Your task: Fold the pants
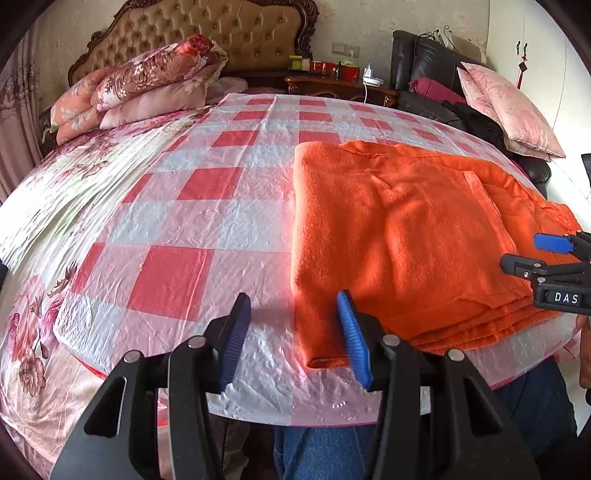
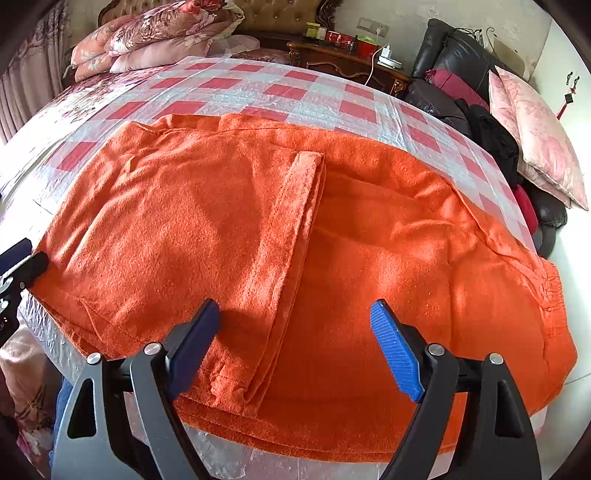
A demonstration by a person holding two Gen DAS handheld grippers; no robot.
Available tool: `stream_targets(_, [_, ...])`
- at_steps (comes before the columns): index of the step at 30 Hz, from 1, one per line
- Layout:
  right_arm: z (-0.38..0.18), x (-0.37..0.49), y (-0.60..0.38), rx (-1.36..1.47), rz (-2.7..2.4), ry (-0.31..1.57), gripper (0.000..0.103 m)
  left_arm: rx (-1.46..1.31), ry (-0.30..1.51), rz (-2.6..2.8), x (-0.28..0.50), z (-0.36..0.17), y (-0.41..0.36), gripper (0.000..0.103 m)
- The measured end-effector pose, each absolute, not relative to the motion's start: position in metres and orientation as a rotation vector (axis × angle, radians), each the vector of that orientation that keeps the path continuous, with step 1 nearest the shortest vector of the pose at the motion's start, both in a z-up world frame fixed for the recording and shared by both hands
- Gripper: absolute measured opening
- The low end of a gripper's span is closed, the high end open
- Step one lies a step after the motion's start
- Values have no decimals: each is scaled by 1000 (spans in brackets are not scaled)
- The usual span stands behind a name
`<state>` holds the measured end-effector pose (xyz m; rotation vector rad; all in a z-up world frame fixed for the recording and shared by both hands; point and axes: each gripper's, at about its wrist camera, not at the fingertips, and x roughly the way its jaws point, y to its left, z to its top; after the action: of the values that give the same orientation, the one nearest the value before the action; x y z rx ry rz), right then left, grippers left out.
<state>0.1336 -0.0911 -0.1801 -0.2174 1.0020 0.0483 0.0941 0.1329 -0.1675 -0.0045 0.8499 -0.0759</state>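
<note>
Both grippers sit nearest the cams, and we read both as open w/ nothing clamped; left gripper (image 1: 295, 339) has jaws parted about halfway, its blue pads (image 1: 352, 339) straddling the near-left corner of the orange pants (image 1: 399, 236), one pad over the cloth, the other over bare cover, neither pad pressing on fabric as far as we can tell; right gripper (image 2: 295, 347) has jaws spread wide above the pants (image 2: 258, 229), pads (image 2: 397, 350) either side of a folded edge, no grip on it; pants are folded into a stacked rectangle, several layers showing at the near edge, lying on the red/white checked plastic cover (image 1: 192, 206) at the near-right part of the bed, near edge roughly along the cover's edge; in right wrist view a leg hem (image 2: 306, 173) lies across the top layer, and the elastic waistband (image 2: 550, 291) is at far right; left gripper also shows at the left edge of that view (image 2: 18, 266), just beside the pants' left side; right gripper shows in left view (image 1: 546, 258) at the right edge, over the pants; floral pillows (image 1: 147, 85) are stacked by the tufted headboard (image 1: 221, 33); nightstand (image 1: 340, 88) and black sofa (image 1: 424, 66) w/ pink cushion (image 1: 509, 110) are behind; the person's jeans (image 1: 325, 450) show below the bed edge.
</note>
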Motion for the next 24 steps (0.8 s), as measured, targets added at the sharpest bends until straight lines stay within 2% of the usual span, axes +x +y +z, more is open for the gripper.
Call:
stream_targets(2, [-180, 133, -91, -219, 49, 1000, 81, -6, 844, -63, 94, -168, 134, 55])
stream_targets(8, [-181, 133, -92, -214, 47, 993, 83, 0, 847, -61, 94, -167, 135, 56])
stream_targets(11, [-181, 132, -94, -209, 52, 989, 84, -98, 804, -85, 93, -144, 142, 48])
stream_targets(15, [-182, 133, -96, -196, 50, 984, 85, -10, 769, -180, 118, -119, 119, 45])
stream_targets(16, [-182, 133, -97, -193, 51, 983, 85, 11, 784, -188, 128, -120, 112, 44])
stream_targets(17, [-182, 133, -97, -194, 51, 981, 85, 35, 801, -197, 137, -123, 106, 34])
stream_targets(19, [-183, 133, -97, -195, 56, 979, 85, 96, 835, -218, 157, -129, 92, 25])
stream_targets(22, [-182, 133, -97, -200, 67, 987, 85, 136, 899, -262, 184, -141, 80, 19])
stream_targets(24, [-180, 135, -99, -192, 82, 1012, 85, 162, 971, -255, 199, -156, 80, 19])
